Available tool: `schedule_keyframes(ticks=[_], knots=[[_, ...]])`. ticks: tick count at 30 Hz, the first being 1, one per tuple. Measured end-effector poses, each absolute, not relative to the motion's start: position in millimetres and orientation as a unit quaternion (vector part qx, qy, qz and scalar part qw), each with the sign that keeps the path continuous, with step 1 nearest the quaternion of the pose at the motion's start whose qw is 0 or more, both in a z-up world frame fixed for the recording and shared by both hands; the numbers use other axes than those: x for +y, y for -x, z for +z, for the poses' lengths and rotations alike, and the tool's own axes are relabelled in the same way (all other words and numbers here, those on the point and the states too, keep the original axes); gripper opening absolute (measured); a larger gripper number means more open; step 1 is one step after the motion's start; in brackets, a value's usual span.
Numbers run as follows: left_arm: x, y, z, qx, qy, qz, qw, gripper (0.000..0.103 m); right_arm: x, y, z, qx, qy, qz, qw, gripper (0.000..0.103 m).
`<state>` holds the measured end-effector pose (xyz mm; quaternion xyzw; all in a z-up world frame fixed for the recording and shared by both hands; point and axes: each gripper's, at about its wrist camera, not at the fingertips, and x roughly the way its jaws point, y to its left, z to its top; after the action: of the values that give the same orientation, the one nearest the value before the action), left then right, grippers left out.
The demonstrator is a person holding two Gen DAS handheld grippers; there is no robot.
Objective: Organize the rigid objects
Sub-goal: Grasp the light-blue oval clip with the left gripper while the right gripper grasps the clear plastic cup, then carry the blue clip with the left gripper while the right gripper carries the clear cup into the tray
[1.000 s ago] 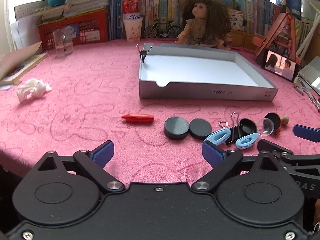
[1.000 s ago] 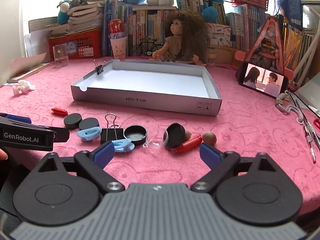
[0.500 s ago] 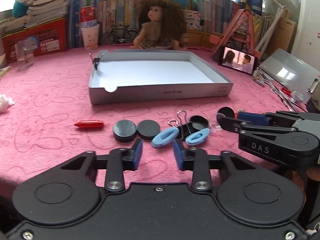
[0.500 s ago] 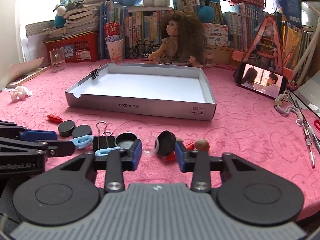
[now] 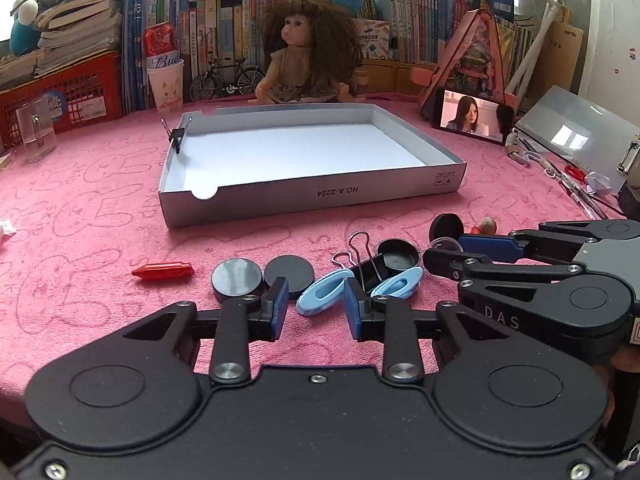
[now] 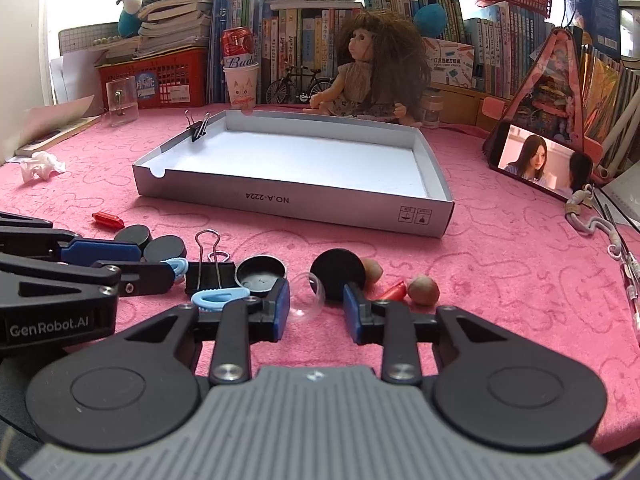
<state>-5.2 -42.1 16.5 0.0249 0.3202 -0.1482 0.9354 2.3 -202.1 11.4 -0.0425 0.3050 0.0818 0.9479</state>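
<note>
- Open room: bare pink cloth (image 5: 92, 216) lies between the row of small objects and the near wall of the grey tray (image 5: 312, 196); the tray's floor holds nothing, and one black clip (image 6: 198, 130) grips its far-left rim.
- My left gripper (image 5: 314, 306) tilts down over the cloth; its jaws, having just reopened slightly, stand narrowly apart and grip nothing, with a light-blue oval clip (image 5: 320, 292) just beyond the gap.
- My right gripper (image 6: 316, 312), likewise tilted, has also just parted a little and holds nothing; a clear dome (image 6: 306, 298) and a black disc (image 6: 338, 274) sit at its tips.
- Only the right view shows two brown nuts (image 6: 423, 289) and a crumpled tissue (image 6: 40, 165); the left view shows the whole red crayon (image 5: 162, 270).
</note>
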Motion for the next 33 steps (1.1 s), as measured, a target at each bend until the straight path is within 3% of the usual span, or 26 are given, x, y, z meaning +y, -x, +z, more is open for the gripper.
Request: schedule_keyframes(ticks=[10,15,27,29,33], knots=[[-48,-2,13,0.318,-0.032,-0.155,0.935,0.028,-201,7,14,0.301,0.06,0.096,0.947,0.041],[-48,1,15,0.321,-0.031,-0.167,0.932,0.02,-200,8,10,0.305,0.079,0.094,0.944,0.041],[-50,1,7,0.328,-0.041,-0.169,0.929,0.02,-194,1,7,0.292,0.097,0.098,0.947,0.041],[-49,1,7,0.328,-0.041,-0.166,0.929,0.016,-195,1,7,0.292,0.093,0.101,0.946,0.035],[-48,2,10,0.328,-0.035,-0.166,0.929,0.016,-195,2,9,0.291,0.088,0.104,0.947,0.034]])
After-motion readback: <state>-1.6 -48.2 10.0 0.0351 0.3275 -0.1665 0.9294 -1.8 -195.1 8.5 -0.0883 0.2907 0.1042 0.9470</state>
